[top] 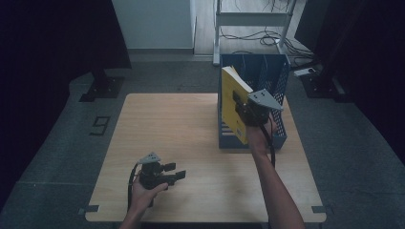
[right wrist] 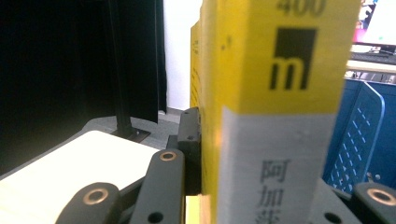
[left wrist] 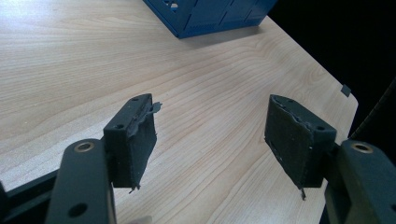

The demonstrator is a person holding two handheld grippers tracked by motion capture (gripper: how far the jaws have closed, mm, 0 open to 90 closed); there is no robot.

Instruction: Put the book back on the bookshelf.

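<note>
The yellow book (top: 234, 102) is standing tilted at the blue file rack (top: 279, 131), seemingly only partly slotted in, so seating it is remaining. The right gripper (top: 248, 112) is clamping its spine; the left gripper (top: 176, 174) is resting released over the table (top: 191, 143).

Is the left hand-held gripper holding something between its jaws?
No, the left hand-held gripper has its jaws wide apart, with bare wooden table between them.

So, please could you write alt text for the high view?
The right gripper holds a yellow book upright at the left side of a blue file rack on a wooden table. The left gripper rests open near the front edge.
</note>
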